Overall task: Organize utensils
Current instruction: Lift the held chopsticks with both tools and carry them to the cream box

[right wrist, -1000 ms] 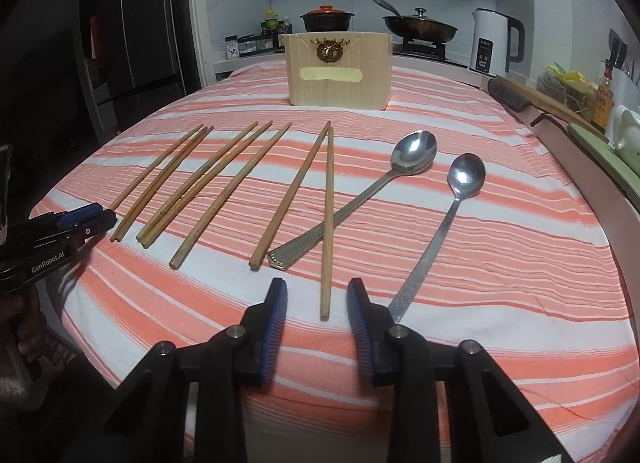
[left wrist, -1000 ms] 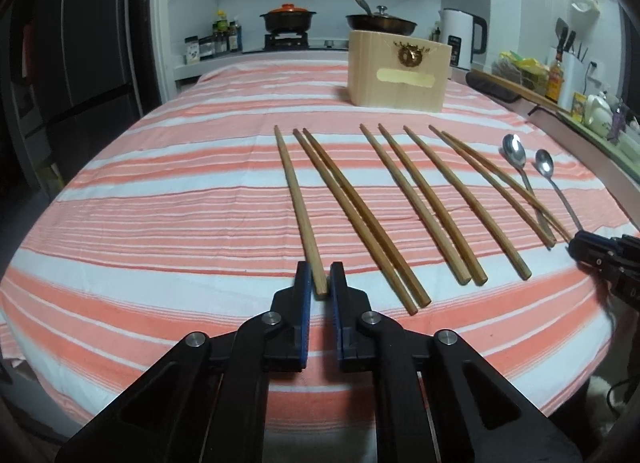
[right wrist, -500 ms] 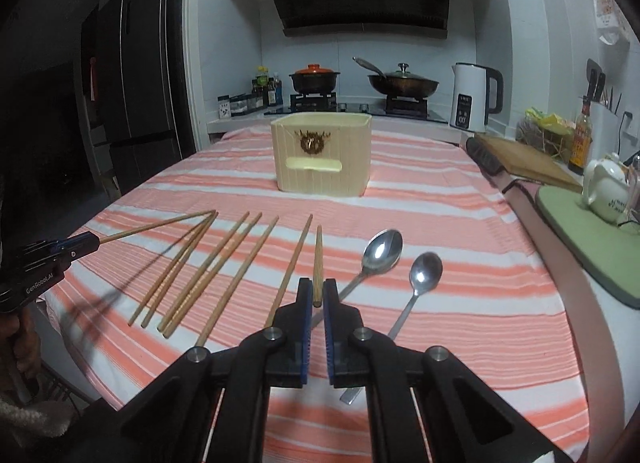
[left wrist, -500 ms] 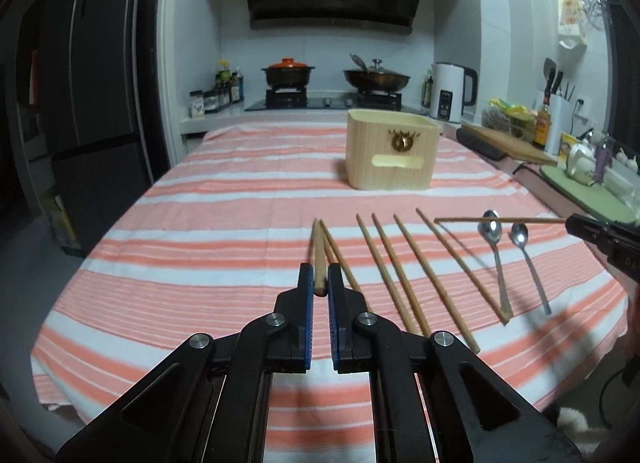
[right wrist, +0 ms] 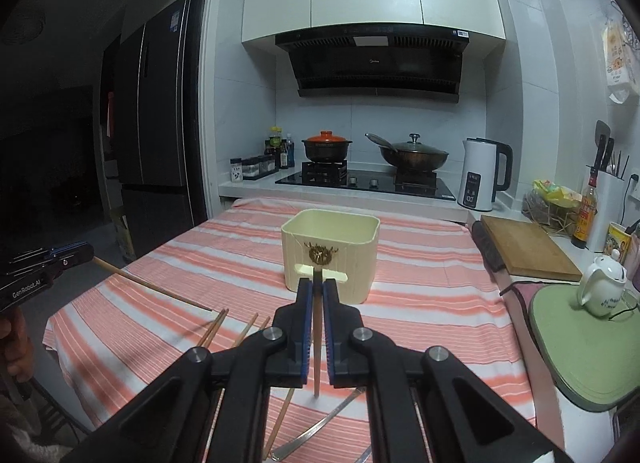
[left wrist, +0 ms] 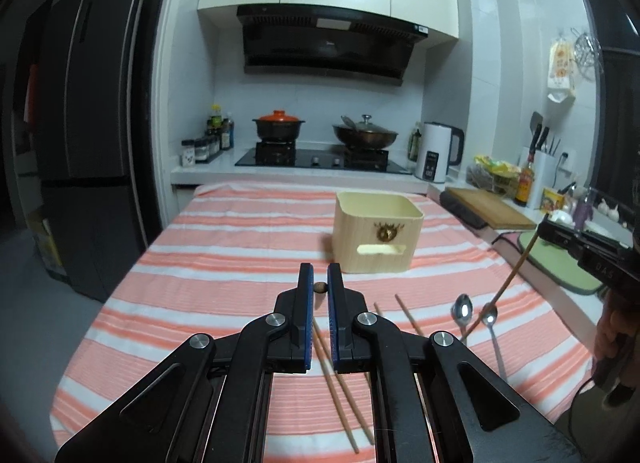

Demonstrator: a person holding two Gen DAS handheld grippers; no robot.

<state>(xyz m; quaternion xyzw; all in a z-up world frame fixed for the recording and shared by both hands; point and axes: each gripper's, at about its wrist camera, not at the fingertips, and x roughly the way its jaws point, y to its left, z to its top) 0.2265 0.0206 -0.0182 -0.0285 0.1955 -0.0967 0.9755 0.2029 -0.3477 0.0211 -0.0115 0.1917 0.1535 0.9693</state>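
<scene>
My left gripper (left wrist: 319,287) is shut on a wooden chopstick (left wrist: 319,287), seen end-on between the blue pads and raised above the table. It shows at the left of the right wrist view (right wrist: 68,257) with its chopstick (right wrist: 156,283) slanting down. My right gripper (right wrist: 316,295) is shut on another chopstick (right wrist: 317,343), lifted and hanging down; it also shows in the left wrist view (left wrist: 516,271). A pale wooden utensil box (left wrist: 378,237) stands open-topped ahead of both grippers (right wrist: 330,253). Several chopsticks (left wrist: 340,379) and two spoons (left wrist: 462,309) lie on the striped cloth.
The table carries a pink and white striped cloth (left wrist: 240,247). A cutting board (right wrist: 528,249), a green mat (right wrist: 588,339) with a white teapot (right wrist: 602,283) and a kettle (right wrist: 480,175) are to the right. The stove with pots (right wrist: 360,167) is behind.
Both grippers have risen and tilted up with their chopsticks, lifting them off the cloth. The box now sits lower and closer in both views.
</scene>
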